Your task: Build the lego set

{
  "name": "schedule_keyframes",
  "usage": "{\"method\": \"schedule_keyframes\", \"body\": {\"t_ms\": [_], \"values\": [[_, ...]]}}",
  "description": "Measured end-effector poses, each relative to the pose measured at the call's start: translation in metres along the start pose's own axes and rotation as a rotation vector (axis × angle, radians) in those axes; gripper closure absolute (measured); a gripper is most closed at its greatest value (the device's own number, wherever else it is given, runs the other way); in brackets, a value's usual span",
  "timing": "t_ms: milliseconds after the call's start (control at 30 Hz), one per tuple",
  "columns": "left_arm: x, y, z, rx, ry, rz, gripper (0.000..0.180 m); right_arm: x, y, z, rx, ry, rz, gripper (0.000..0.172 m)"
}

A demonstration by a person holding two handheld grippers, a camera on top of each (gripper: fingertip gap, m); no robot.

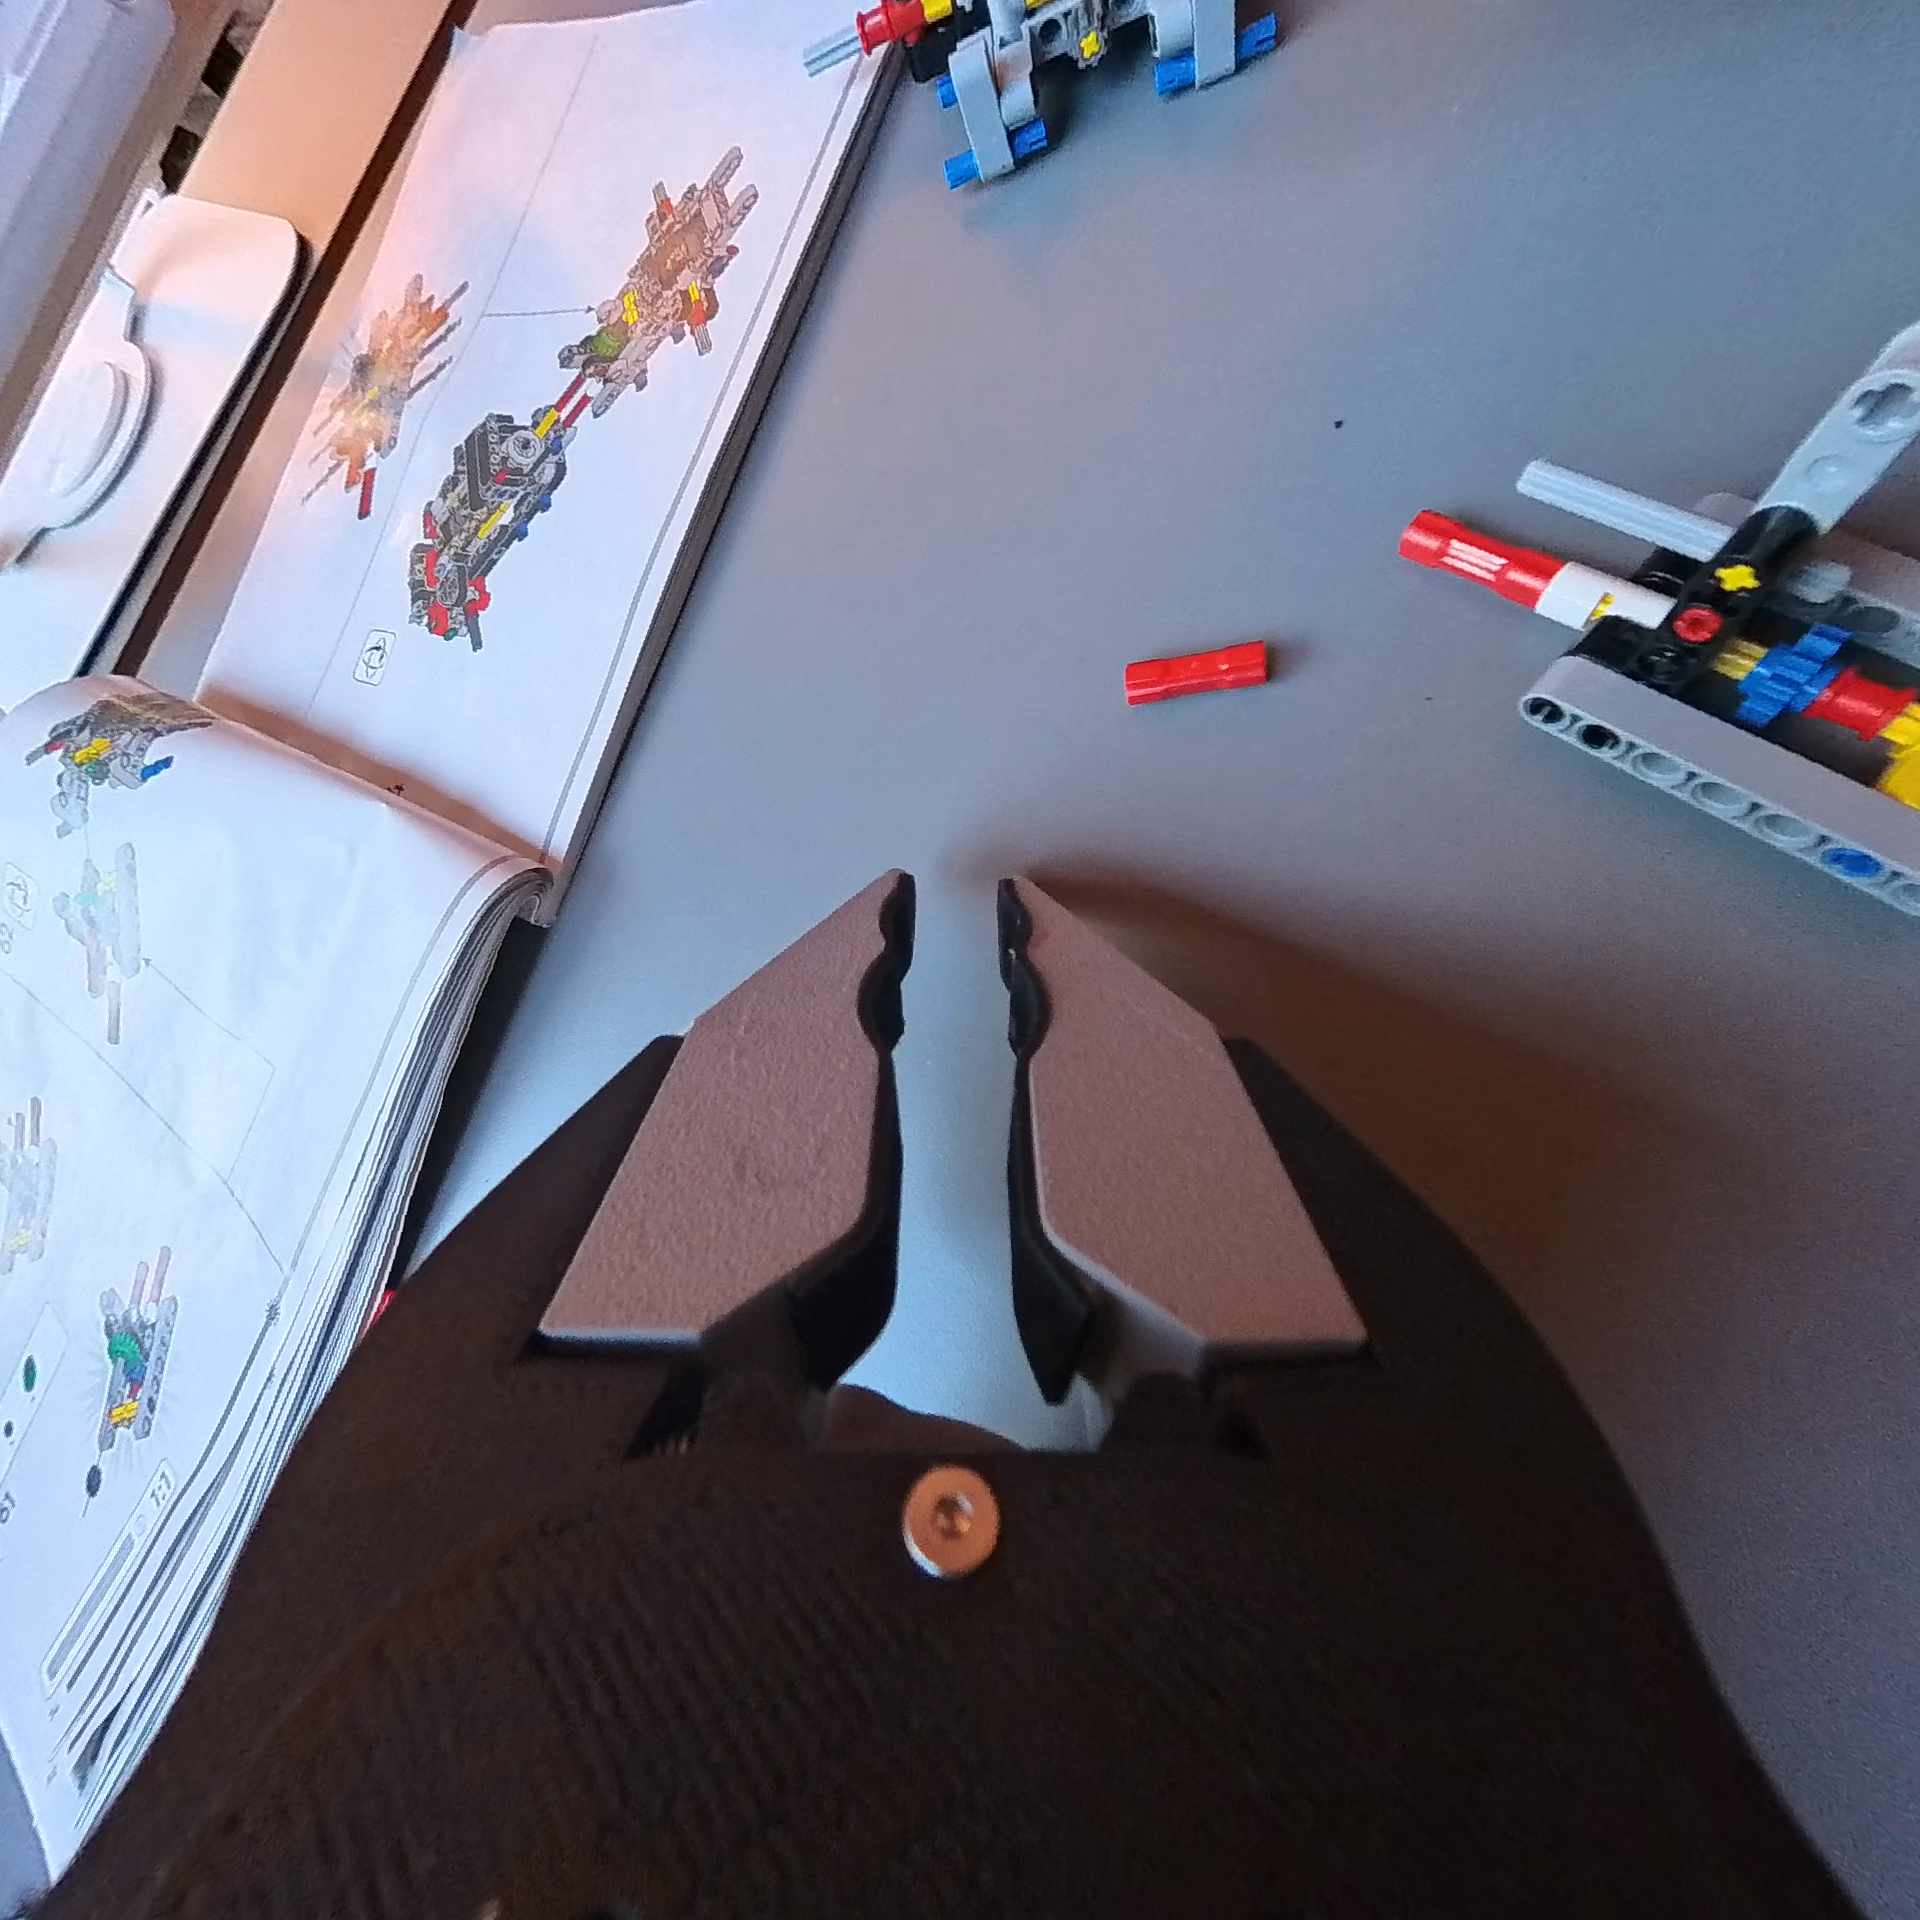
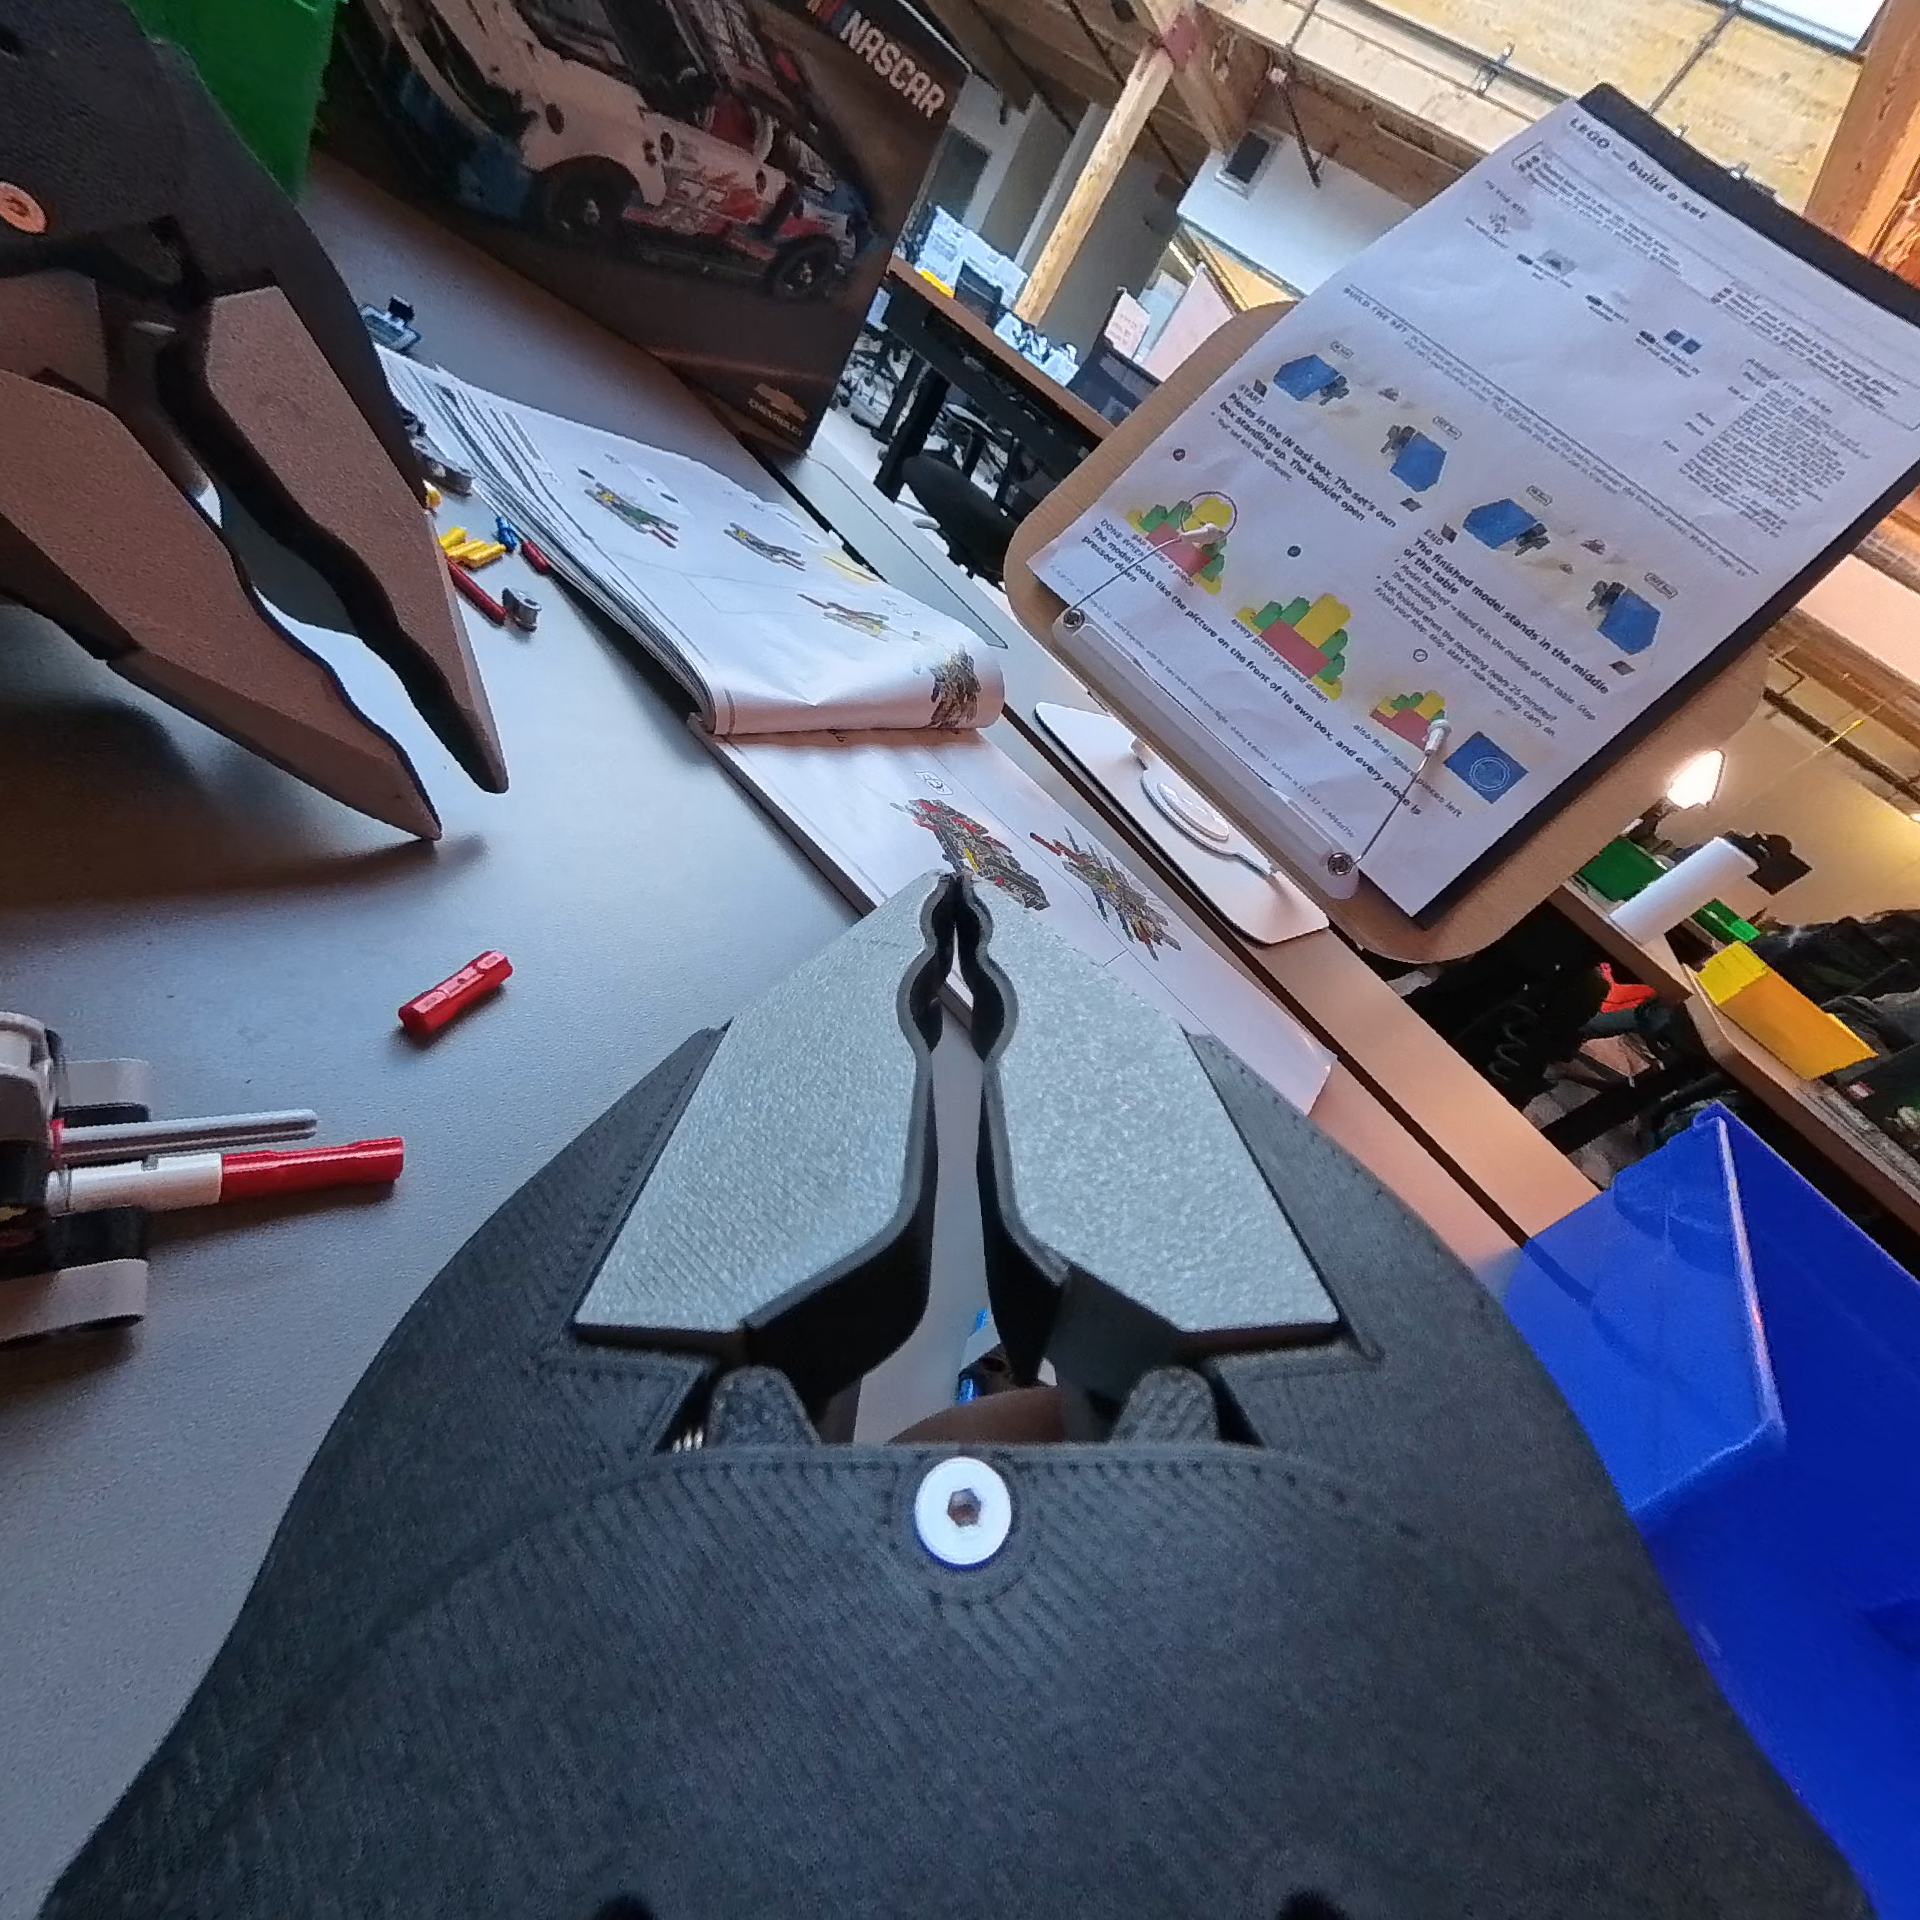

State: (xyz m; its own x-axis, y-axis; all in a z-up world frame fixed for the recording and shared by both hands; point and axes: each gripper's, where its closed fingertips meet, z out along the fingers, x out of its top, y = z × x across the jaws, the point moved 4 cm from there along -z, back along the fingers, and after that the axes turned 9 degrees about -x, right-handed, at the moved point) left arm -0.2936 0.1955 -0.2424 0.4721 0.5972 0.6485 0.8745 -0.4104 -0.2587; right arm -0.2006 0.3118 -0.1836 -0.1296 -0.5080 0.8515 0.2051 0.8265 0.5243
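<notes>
- The left gripper [image 1: 956, 883] hangs just over the grey table [image 1: 1143, 364], its fingers a narrow way apart with only bare tabletop showing between them; it holds nothing.
- Nearest to it is a small red connector piece [image 1: 1197, 672], lying loose on the table ahead of the tips and to their right, apart from them, with nothing between.
- Farther right of that piece sits a partly built brick model [image 1: 1756, 665], grey-framed with black, blue, yellow and red parts; a red-and-white axle [image 1: 1507, 566] sticks out of it toward the connector.
- To the claw's left an open instruction booklet [image 1: 499, 468] lies flat, its page edges just beside the left finger.
- Far ahead rests a second small assembly [image 1: 1081, 73] of grey and blue parts.
- The right gripper [image 2: 956, 883] has its tips pressed together on nothing, above the booklet's near edge.
- Right of it stands a tilted sheet holder [image 2: 1455, 499]; a blue bin [image 2: 1714, 1351] sits close at its right side.
</notes>
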Motion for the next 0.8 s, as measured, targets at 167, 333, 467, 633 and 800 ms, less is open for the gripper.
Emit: {"method": "schedule_keyframes", "body": {"t_ms": [167,333,467,633,800], "values": [[0.0003,0.0004,0.0004,-0.003,0.003,-0.002,0.169,0.0000,0.0000,0.0000,-0.002,0.001,-0.002,0.172],[0.0004,0.0006,0.0007,-0.005,0.005,-0.003,0.170,0.0001,0.0001,-0.0003,-0.003,0.003,-0.003,0.172],[0.0004,0.0007,0.0008,-0.005,0.006,-0.001,0.170,0.0002,-0.0002,-0.0004,-0.005,0.005,-0.009,0.172],[0.0005,0.0006,0.0007,-0.004,0.005,-0.001,0.170,0.0004,0.0000,-0.0007,-0.003,0.008,-0.004,0.172],[0.0008,0.0012,0.0011,-0.002,0.006,0.003,0.171,0.0016,0.0013,-0.0022,0.004,0.020,0.014,0.172]]}}
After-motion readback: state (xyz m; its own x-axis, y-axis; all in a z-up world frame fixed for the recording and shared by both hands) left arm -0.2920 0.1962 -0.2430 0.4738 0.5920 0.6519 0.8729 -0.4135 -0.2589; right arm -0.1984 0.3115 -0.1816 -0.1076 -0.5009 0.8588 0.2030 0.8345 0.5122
